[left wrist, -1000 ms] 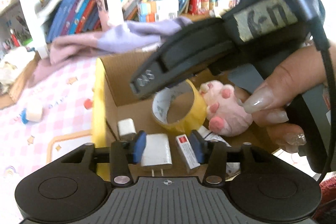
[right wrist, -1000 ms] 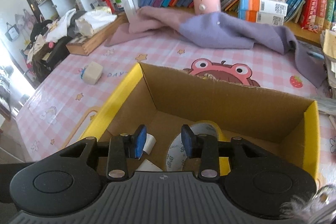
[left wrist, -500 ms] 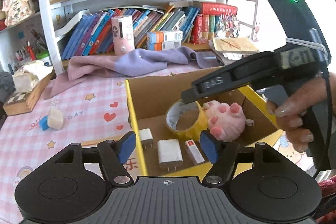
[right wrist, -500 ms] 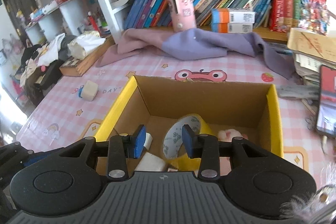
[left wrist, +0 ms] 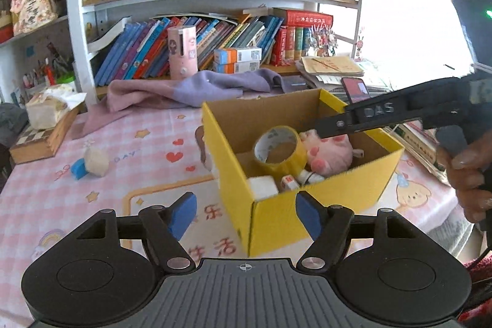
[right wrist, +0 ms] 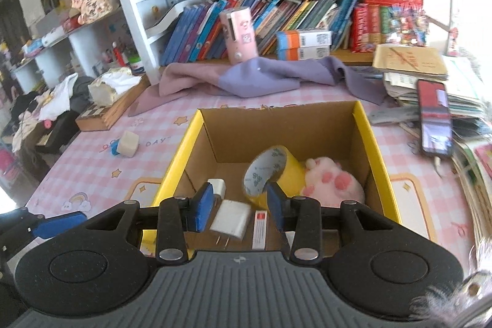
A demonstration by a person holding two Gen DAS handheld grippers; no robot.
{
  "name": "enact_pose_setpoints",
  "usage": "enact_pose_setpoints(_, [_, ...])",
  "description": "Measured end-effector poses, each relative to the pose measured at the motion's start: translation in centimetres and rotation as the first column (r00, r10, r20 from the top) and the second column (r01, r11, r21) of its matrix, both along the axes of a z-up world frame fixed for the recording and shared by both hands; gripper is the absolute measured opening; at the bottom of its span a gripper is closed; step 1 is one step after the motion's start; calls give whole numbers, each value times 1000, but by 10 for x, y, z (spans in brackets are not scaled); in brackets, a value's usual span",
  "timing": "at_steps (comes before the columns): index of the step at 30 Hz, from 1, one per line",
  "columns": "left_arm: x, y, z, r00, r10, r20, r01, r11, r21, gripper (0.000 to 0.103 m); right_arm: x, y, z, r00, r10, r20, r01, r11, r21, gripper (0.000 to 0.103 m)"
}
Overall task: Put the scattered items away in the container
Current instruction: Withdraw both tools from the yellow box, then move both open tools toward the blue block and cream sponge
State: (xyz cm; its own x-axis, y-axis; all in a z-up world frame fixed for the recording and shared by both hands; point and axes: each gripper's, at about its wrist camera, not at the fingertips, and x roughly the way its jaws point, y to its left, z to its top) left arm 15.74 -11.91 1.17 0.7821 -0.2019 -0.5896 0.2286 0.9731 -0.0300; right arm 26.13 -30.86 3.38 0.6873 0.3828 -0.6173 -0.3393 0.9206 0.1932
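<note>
- Container: yellow cardboard box (left wrist: 307,214), open top, plain brown inside; centre right of the left wrist view, centre of the right wrist view (right wrist: 367,131).
- Already in the box: yellow tape roll (right wrist: 270,171) standing on edge, pink plush paw (right wrist: 333,182) against its right side, large white charger (right wrist: 230,219) lying flat with prongs toward the camera, smaller white plug (right wrist: 216,186) at the left wall, narrow white-and-red packet (right wrist: 259,225).
- Still loose: cream block with a blue piece (left wrist: 92,163) on the pink checked cloth (left wrist: 138,162); a squarish, matt, soft-looking lump (eraser or sponge, cannot tell which), with no clear long axis.
- Key relation: the block lies to the upper left of the left gripper (left wrist: 244,214), well apart from the box; in the right wrist view it sits far left (right wrist: 127,143). By my judgement the left side is nearer.
- Left gripper: jaws have just been opening, now wide, nothing between the blue pads (left wrist: 184,212).
- Right gripper (right wrist: 240,203): jaws partly open, over the box, gripping nothing; the charger lies below the gap.
- Background: purple cloth (right wrist: 261,76), phone (right wrist: 435,119) upper right.
</note>
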Motion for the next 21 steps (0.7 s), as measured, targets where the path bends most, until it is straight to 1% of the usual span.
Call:
enact_pose_setpoints(5, [-27,27,1,1000,13,7,-13,1000,-22,76,-42,11,-7,999,-45,19,45,998,-37,37])
enact_pose_setpoints(11, [-54,53,-6,1000,8,-15,-9,999,-36,76,-89,33,-20,997,-83,3,83,995,-52,37])
enact_pose_setpoints(14, [-67,65,-11,1000,13,-25,-13,999,-32,77,-110,45,-28,995,-97,1,97,993,-68,37])
enact_pose_setpoints(16, [-73,71,-14,999,19,-32,-20,1000,-24,82,-121,51,-33,994,-104,-14,103,992,-78,37])
enact_pose_setpoints(17, [-77,74,-16,999,22,-34,-23,1000,-18,82,-126,54,-35,994,-107,-24,105,991,-82,37])
enact_pose_setpoints(21, [-88,83,-23,998,32,-59,-32,999,2,83,-142,68,-41,993,-106,-56,101,991,-92,37])
